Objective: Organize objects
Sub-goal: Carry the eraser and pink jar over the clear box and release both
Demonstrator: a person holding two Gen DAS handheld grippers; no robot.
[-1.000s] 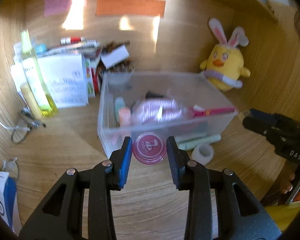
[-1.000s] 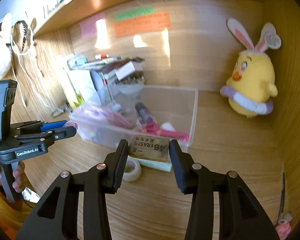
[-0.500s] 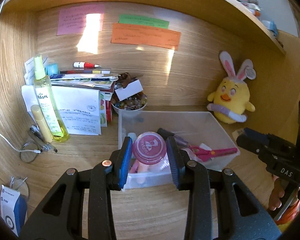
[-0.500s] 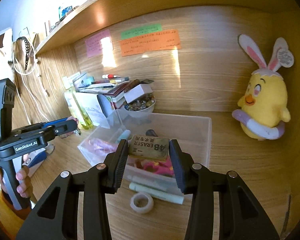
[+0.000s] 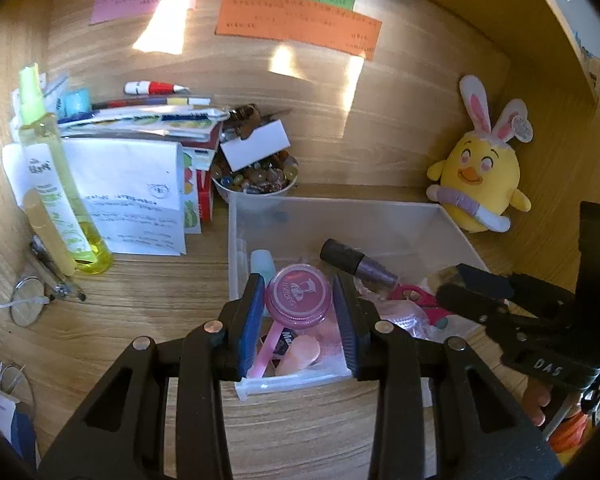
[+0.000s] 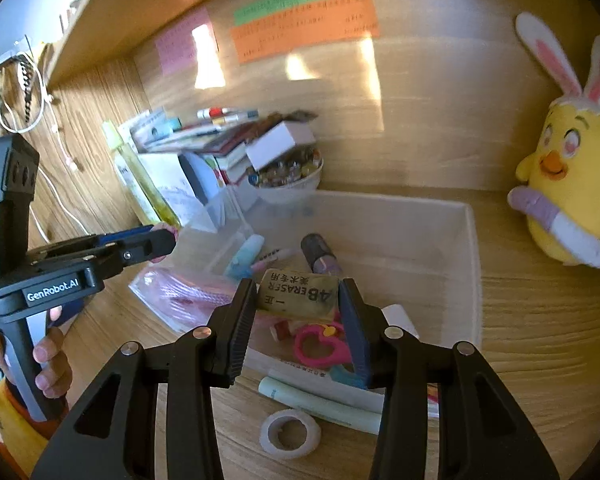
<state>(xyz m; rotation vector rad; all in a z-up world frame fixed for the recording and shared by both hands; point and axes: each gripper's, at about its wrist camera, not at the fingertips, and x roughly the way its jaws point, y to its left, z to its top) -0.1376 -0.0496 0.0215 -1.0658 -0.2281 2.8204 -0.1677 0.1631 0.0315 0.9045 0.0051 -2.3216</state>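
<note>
My left gripper [image 5: 299,304] is shut on a round pink jar [image 5: 299,300] and holds it over the near end of the clear plastic bin [image 5: 340,208]. My right gripper [image 6: 298,304] is shut on a tan 4B eraser [image 6: 298,295] and holds it over the same bin [image 6: 474,264]. The bin holds pink scissors [image 6: 320,346], a dark tube [image 6: 318,256], a light blue tube [image 6: 244,256] and a pink bag [image 6: 188,298]. The right gripper also shows in the left wrist view [image 5: 452,284], and the left one in the right wrist view [image 6: 156,240].
A tape roll [image 6: 290,432] and a pale green stick [image 6: 320,404] lie on the desk in front of the bin. A yellow bunny plush [image 5: 480,184] stands at the right. A bowl of beads [image 5: 256,180], stacked books and papers [image 5: 140,168] and a yellow spray bottle [image 5: 56,184] stand behind and left.
Both grippers rose from the desk with their objects, then moved forward over the bin. The jar and eraser now hang above the bin's contents.
</note>
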